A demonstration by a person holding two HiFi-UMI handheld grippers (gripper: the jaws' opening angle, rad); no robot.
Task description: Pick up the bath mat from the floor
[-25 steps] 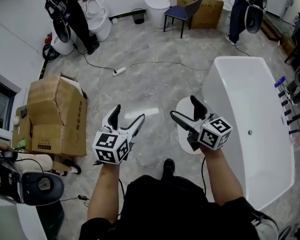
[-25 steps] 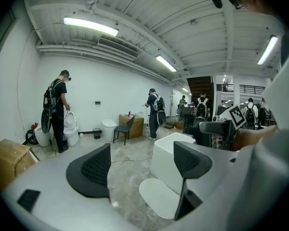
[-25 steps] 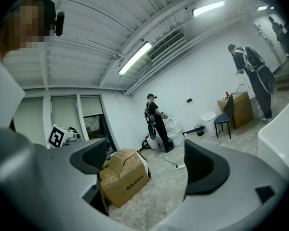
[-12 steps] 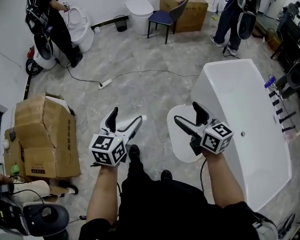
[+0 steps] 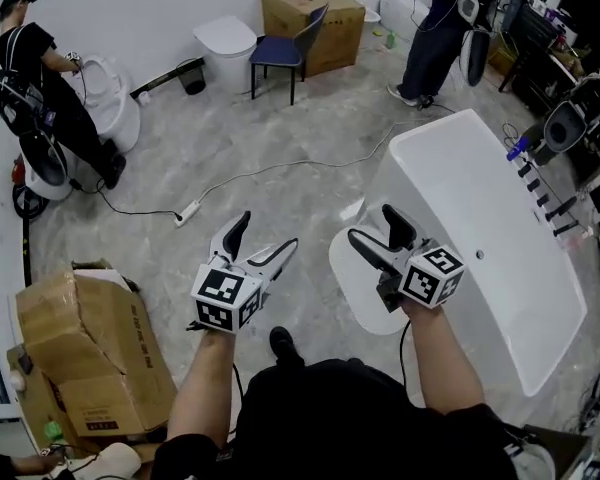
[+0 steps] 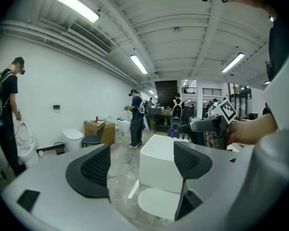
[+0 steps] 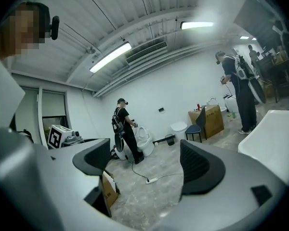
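The bath mat (image 5: 352, 280) is a white oval lying flat on the grey floor against the near end of the white bathtub (image 5: 480, 218). In the left gripper view the bath mat (image 6: 160, 203) lies low and ahead, below the bathtub (image 6: 159, 165). My left gripper (image 5: 267, 230) hangs open in the air left of the mat, empty. My right gripper (image 5: 370, 223) hovers over the mat's near part; its jaws have just been closing a little, stand open, and hold nothing. Neither gripper touches the mat.
A torn cardboard box (image 5: 90, 348) stands at the lower left. A power strip (image 5: 188, 212) with a long cable lies on the floor ahead. Farther off are a blue chair (image 5: 285, 53), a toilet (image 5: 225, 46) and two people at work.
The head view has swung: the box slid to the lower left and the tub turned. Both grippers travelled with the person; the mat now lies under the right gripper.
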